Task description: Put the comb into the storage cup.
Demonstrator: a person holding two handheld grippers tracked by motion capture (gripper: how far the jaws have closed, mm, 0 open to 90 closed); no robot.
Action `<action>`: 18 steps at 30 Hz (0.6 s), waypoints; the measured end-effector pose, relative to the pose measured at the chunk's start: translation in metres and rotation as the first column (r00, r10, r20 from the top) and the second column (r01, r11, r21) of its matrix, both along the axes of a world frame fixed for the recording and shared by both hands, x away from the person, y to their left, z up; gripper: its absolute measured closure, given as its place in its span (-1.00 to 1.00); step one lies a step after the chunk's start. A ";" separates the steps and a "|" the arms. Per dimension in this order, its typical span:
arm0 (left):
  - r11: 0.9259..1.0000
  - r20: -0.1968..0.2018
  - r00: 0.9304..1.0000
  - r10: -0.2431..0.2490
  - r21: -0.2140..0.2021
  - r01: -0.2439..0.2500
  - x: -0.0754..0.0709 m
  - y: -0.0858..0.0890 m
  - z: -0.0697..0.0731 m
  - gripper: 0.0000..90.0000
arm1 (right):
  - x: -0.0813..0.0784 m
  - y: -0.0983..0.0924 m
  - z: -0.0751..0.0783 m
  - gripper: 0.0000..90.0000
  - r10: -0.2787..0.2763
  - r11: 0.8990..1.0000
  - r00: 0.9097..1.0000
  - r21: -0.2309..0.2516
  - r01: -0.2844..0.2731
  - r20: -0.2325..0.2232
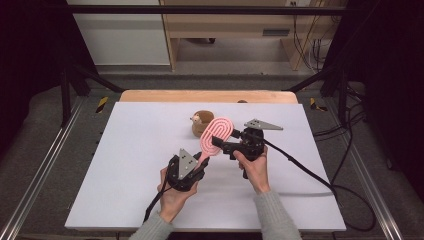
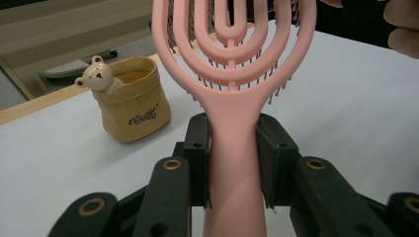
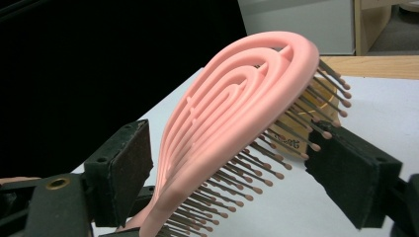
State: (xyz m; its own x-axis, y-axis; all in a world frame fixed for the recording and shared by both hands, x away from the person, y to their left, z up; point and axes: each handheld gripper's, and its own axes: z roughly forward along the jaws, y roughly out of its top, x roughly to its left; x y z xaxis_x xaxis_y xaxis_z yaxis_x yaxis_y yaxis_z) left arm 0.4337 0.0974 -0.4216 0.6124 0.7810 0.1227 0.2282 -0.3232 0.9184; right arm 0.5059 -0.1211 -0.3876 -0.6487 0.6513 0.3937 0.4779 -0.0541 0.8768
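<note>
Mid-handover above the tabletop [image 1: 125, 165]: pink hairbrush [image 1: 216, 135] held aloft, handle pinched in the left tongs [image 2: 232, 163], head between the spread right tongs [image 3: 237, 173], not yet gripped; next, probably closing gently across the bristles before any left release.

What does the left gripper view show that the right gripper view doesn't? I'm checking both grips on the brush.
Left gripper view alone: the left gripper shut on the brush handle, and a bear figure on the yellow pouch. Right gripper view alone: the right gripper with its jaws around the brush head, pads not pressing, and the bristles side-on. Both: the pink brush and white table.
</note>
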 end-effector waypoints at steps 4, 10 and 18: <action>1.000 0.007 1.000 -0.004 -0.002 0.004 -0.002 -0.001 0.001 0.54 | 0.000 0.000 0.000 -0.46 -0.003 1.000 1.000 0.002 0.003 -0.012; 1.000 0.012 1.000 -0.005 -0.003 0.005 -0.003 -0.001 0.001 0.54 | 0.001 0.000 0.000 -0.35 0.001 1.000 1.000 0.005 -0.001 -0.028; 1.000 0.015 1.000 -0.002 -0.002 0.003 -0.003 -0.003 0.000 0.54 | 0.001 0.001 -0.001 -0.20 0.011 1.000 0.999 0.018 -0.010 -0.047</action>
